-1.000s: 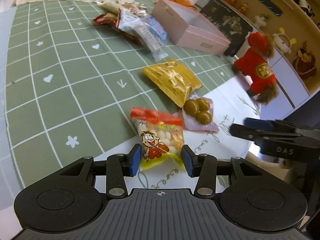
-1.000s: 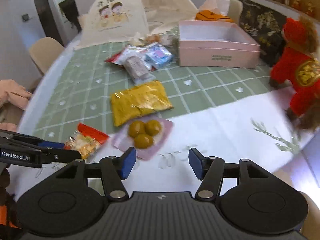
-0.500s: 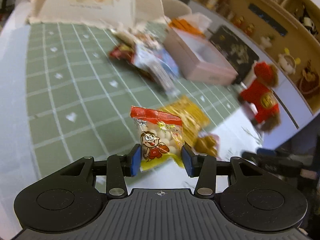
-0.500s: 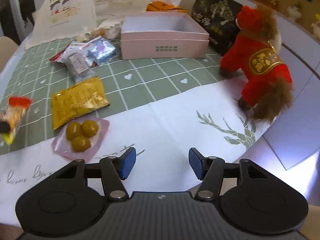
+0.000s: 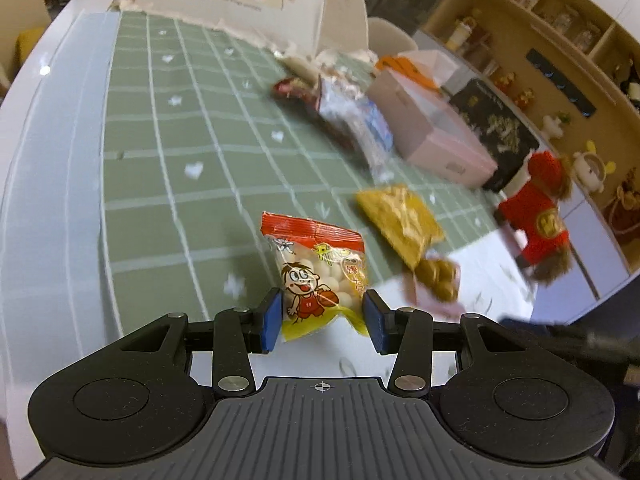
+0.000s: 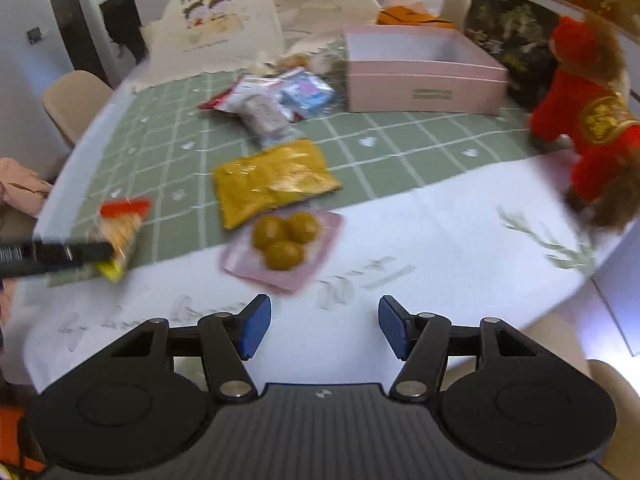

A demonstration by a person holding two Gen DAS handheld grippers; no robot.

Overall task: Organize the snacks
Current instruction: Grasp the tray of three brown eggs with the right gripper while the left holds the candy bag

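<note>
My left gripper [image 5: 322, 322] is shut on a small snack bag with a red top and a cartoon boy [image 5: 318, 276] and holds it above the table; the bag also shows at the left in the right wrist view [image 6: 120, 232]. My right gripper [image 6: 322, 326] is open and empty over the white cloth. Ahead of it lie a pink pack of three brown balls [image 6: 284, 240] and a yellow snack pack [image 6: 276, 180]. An open pink box [image 6: 420, 68] stands at the back, with a pile of several snack packs [image 6: 276, 100] to its left.
A red plush toy [image 6: 592, 136] stands at the right table edge. A dark box [image 6: 508, 28] stands behind the pink box. A white paper bag with cartoon print [image 6: 216, 24] stands at the back. Chairs surround the round table [image 5: 56, 184].
My left gripper has lifted the cartoon snack bag off the table and swung left. My right gripper stayed open and its view swung back toward the snacks.
</note>
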